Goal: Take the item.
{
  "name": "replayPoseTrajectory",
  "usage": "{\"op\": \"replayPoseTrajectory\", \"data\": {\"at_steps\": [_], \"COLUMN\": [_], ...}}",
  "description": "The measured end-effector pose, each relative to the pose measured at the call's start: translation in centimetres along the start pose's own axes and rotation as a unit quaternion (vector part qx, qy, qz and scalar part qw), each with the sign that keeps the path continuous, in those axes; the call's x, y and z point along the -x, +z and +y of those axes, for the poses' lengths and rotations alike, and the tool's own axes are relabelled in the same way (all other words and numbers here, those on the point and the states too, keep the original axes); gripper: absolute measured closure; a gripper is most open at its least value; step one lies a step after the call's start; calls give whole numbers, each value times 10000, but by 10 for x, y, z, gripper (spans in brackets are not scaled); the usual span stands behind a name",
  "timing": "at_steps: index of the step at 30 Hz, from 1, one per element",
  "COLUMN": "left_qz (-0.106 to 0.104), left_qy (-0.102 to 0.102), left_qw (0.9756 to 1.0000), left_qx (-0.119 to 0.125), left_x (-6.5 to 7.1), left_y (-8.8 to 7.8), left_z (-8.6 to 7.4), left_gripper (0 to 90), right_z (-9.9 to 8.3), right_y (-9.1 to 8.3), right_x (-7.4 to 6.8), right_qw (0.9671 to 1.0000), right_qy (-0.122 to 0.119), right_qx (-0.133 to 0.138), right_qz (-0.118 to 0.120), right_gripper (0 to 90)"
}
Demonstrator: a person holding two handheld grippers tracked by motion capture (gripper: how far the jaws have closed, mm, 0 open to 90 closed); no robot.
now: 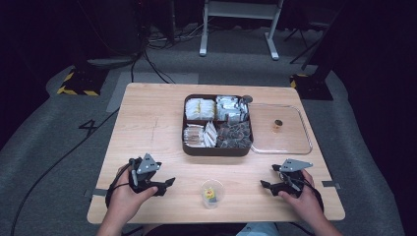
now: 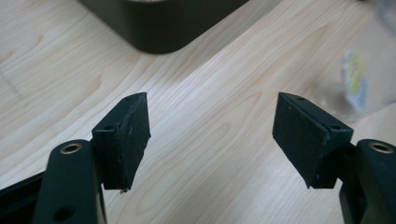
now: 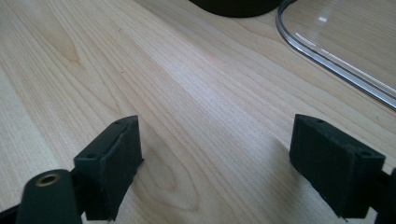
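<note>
in the high view the left gripper sat in the lower left of the frame, held in the person's left hand, and the right gripper sat in the lower right, held in the right hand. both pointed inward toward the small clear cup that stood between them near the bottom centre, on the wooden table. the cup held something small and yellow, too blurred to name.

in the left gripper view the jaws stood wide apart with only bare wood between the pads. the cup showed at the right edge of that frame, above and beyond the right-hand pad, outside the gap and apart from it. the dark corner of the compartment tray lay at the top.

in the right gripper view the jaws were likewise spread, nothing gripped, the pads over plain wood. the curved rim of the clear lid crossed the upper right of that frame, and a dark tray edge showed at the top.

in the high view the compartment tray lay above centre, its four sections filled with packets, and the clear lid lay touching its right side, with a small brown object on it.
</note>
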State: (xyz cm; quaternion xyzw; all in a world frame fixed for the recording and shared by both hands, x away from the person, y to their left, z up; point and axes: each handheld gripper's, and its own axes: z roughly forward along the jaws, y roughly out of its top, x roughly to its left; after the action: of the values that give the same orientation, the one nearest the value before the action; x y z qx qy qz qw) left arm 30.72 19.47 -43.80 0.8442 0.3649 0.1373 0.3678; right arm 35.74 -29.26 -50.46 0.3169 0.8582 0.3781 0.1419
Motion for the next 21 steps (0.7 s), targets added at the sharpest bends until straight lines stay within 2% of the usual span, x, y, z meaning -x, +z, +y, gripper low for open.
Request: {"op": "replayPoseTrajectory", "data": {"at_steps": [7, 12, 14, 21], "left_qz": [248, 513, 506, 638], "left_qy": [-215, -352, -496, -740], "left_qw": [9994, 9973, 9967, 9938], "left_qx": [-139, -379, -406, -540], "left_x": [-22, -35, -38, -51], "left_y": [3, 8, 9, 13], "left_z": [-15, -27, -32, -45], "left_gripper": [269, 234, 233, 232], "right_z": [0, 0, 0, 0], "right_y": [0, 0, 0, 0], "right_x": [-1, -1, -1, -1], "right_qw": [10000, 10000, 10000, 10000], "right_qy": [9, 11, 8, 10], "right_qx": [-5, -4, -4, -4], "right_qz": [-7, -6, -6, -6], "right_gripper": [170, 170, 170, 170]}}
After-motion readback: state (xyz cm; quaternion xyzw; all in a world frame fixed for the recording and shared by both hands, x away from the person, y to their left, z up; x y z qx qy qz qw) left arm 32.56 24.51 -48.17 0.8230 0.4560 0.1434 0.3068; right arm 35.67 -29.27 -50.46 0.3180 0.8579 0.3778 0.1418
